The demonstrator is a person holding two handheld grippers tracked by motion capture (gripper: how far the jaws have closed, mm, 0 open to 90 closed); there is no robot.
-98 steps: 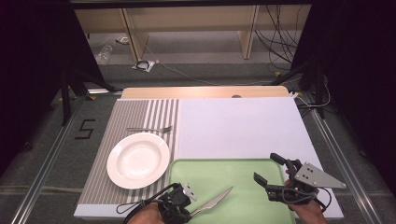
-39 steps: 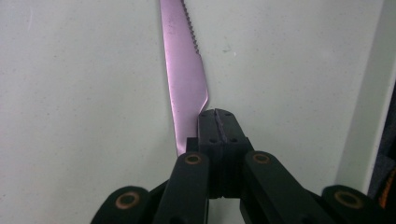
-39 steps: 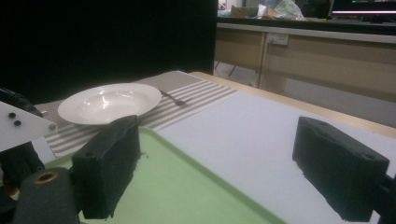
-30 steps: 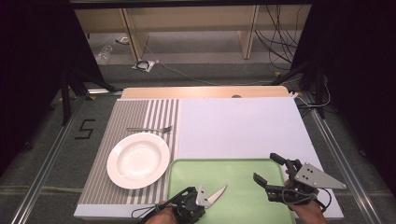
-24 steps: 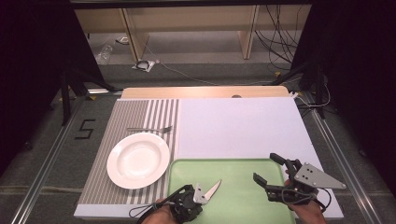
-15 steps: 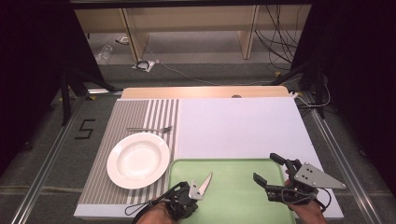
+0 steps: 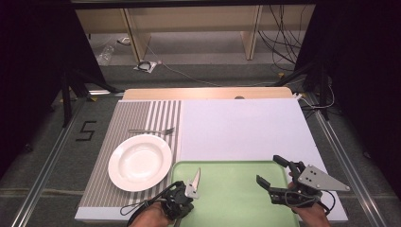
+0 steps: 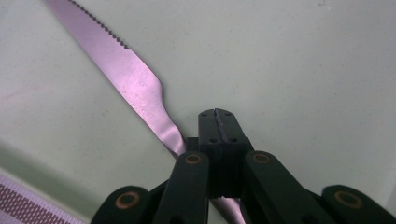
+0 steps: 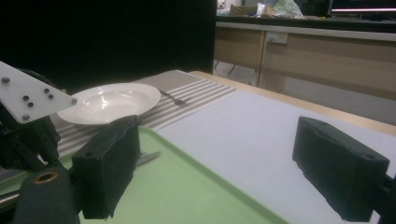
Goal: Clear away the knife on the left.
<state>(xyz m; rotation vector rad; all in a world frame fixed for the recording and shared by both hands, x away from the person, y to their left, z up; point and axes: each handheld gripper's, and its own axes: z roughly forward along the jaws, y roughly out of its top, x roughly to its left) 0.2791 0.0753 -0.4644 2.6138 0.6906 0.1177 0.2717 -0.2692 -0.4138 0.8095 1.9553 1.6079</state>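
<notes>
A steel knife [image 7: 194, 182] with a serrated blade [image 8: 135, 84] lies low over the green tray [image 7: 231, 208], its tip pointing toward the far side of the table. My left gripper [image 7: 185, 196] is shut on its handle at the tray's near left; in the left gripper view the jaws [image 8: 217, 116] stand together with the handle running under them. My right gripper [image 7: 268, 170] hovers open over the tray's right side, and nothing sits between its wide-apart pads [image 9: 224, 163]. The right gripper view also catches the knife tip [image 9: 148, 157] and the left gripper's grey plate [image 9: 28, 98].
A white plate [image 7: 140, 162] rests on the striped placemat [image 7: 142, 113] left of the tray, with a fork [image 7: 151, 130] lying just beyond it. A plain white mat [image 7: 236, 127] covers the table's middle and right. Cables and shelving stand past the far edge.
My left gripper has shifted a little left and turned, swinging the knife blade from pointing right to pointing away across the table. The right gripper has stayed still and open.
</notes>
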